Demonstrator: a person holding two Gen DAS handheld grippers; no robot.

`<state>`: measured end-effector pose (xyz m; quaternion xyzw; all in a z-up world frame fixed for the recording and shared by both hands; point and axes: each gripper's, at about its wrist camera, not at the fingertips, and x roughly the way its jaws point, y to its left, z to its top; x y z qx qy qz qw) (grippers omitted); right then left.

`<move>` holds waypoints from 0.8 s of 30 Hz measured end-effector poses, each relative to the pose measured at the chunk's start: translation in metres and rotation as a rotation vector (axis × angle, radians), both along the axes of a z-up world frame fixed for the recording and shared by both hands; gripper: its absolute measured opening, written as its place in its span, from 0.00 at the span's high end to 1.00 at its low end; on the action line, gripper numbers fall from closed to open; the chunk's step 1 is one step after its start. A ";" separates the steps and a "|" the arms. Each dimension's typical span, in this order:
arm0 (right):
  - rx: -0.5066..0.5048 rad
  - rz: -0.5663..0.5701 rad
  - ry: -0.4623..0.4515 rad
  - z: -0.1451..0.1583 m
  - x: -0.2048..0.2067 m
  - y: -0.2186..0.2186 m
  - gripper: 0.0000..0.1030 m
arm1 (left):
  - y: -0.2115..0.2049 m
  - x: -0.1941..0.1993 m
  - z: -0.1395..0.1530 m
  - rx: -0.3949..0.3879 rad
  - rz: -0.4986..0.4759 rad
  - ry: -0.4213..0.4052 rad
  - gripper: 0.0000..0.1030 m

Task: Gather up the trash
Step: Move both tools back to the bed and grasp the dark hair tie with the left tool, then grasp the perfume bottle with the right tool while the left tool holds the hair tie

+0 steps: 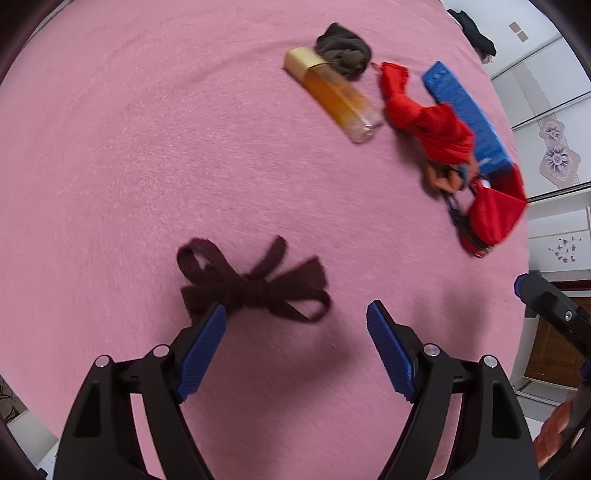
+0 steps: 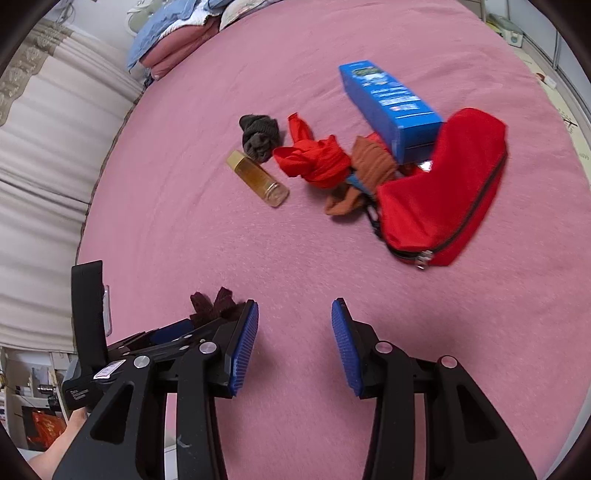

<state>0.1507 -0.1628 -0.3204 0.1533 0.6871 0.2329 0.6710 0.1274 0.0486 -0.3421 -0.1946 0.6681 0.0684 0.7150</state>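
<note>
A dark maroon knotted fabric strip [image 1: 255, 284] lies on the pink bed cover [image 1: 147, 147], just beyond my left gripper [image 1: 297, 314], which stands open with nothing between its pads. In the right wrist view the same strip [image 2: 214, 304] peeks out behind the left gripper's body [image 2: 110, 350]. My right gripper [image 2: 293, 321] is open over bare cover, empty. Farther off lie an amber bottle with a gold cap [image 2: 258, 179], a grey sock ball [image 2: 260, 134], red crumpled cloth [image 2: 314, 160], brown cloth [image 2: 364, 173], a blue box [image 2: 388, 107] and a red zip pouch [image 2: 443, 192].
Folded clothes and bedding [image 2: 173, 33] are piled at the bed's far corner. A pale curtain [image 2: 44, 166] hangs along the bed's left side. White cupboards [image 1: 546, 110] stand past the bed edge in the left wrist view. A hand [image 2: 59, 439] shows at the lower left.
</note>
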 end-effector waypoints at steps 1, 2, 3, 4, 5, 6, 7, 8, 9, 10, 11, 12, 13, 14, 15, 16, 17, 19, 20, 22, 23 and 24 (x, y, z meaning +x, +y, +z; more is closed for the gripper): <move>0.001 0.003 0.001 -0.003 0.001 0.004 0.60 | 0.002 0.002 -0.003 0.001 -0.002 -0.001 0.24; 0.001 0.005 0.001 -0.006 0.003 0.007 0.60 | 0.005 0.004 -0.009 0.000 -0.004 0.001 0.24; 0.001 0.008 0.002 -0.009 0.005 0.011 0.60 | 0.007 0.005 -0.012 -0.003 -0.004 0.000 0.24; 0.003 0.011 0.004 -0.012 0.007 0.016 0.60 | 0.009 0.007 -0.018 -0.006 -0.005 0.000 0.24; 0.002 0.013 0.005 -0.015 0.008 0.019 0.60 | 0.010 0.008 -0.021 -0.006 -0.007 0.000 0.24; 0.002 0.016 0.004 -0.017 0.010 0.023 0.60 | 0.010 0.009 -0.025 -0.009 -0.010 0.000 0.24; 0.003 0.021 0.004 -0.019 0.013 0.028 0.60 | 0.011 0.009 -0.028 -0.008 -0.014 -0.002 0.25; 0.005 0.024 0.004 -0.021 0.016 0.032 0.60 | 0.011 0.010 -0.029 -0.003 -0.017 -0.007 0.26; 0.006 0.027 0.003 -0.021 0.017 0.034 0.60 | 0.010 0.009 -0.030 0.000 -0.020 -0.012 0.26; 0.007 0.036 0.001 -0.023 0.020 0.039 0.60 | 0.010 0.009 -0.031 0.008 -0.023 -0.012 0.30; 0.006 0.044 -0.001 -0.024 0.023 0.043 0.60 | 0.009 0.009 -0.032 0.021 -0.026 -0.012 0.33; 0.005 0.051 -0.004 -0.025 0.026 0.047 0.60 | 0.009 0.009 -0.032 0.038 -0.031 -0.011 0.37; 0.005 0.059 -0.004 -0.026 0.029 0.051 0.60 | 0.008 0.009 -0.033 0.051 -0.035 -0.012 0.42; 0.006 0.064 -0.004 -0.028 0.032 0.055 0.60 | 0.010 0.008 -0.032 0.060 -0.037 -0.014 0.45; 0.007 0.070 -0.004 -0.029 0.035 0.058 0.60 | 0.011 0.009 -0.032 0.071 -0.035 -0.014 0.51; 0.007 0.077 -0.006 -0.030 0.039 0.061 0.59 | 0.014 0.009 -0.031 0.069 -0.029 -0.016 0.58; 0.006 0.084 -0.006 -0.032 0.041 0.064 0.59 | 0.018 0.009 -0.030 0.066 -0.017 -0.018 0.61; 0.008 0.094 -0.008 -0.034 0.048 0.071 0.58 | 0.035 0.012 -0.029 0.027 0.025 -0.028 0.71; 0.011 0.097 -0.008 -0.036 0.051 0.074 0.58 | 0.040 0.014 -0.028 0.007 0.048 -0.035 0.73; 0.012 0.108 -0.015 -0.038 0.059 0.081 0.58 | 0.054 0.021 -0.025 -0.039 0.090 -0.056 0.91; 0.011 0.116 -0.018 -0.040 0.063 0.085 0.58 | 0.057 0.026 -0.022 -0.045 0.105 -0.060 0.91; 0.010 0.121 -0.022 -0.042 0.067 0.088 0.58 | 0.063 0.031 -0.021 -0.051 0.123 -0.072 0.91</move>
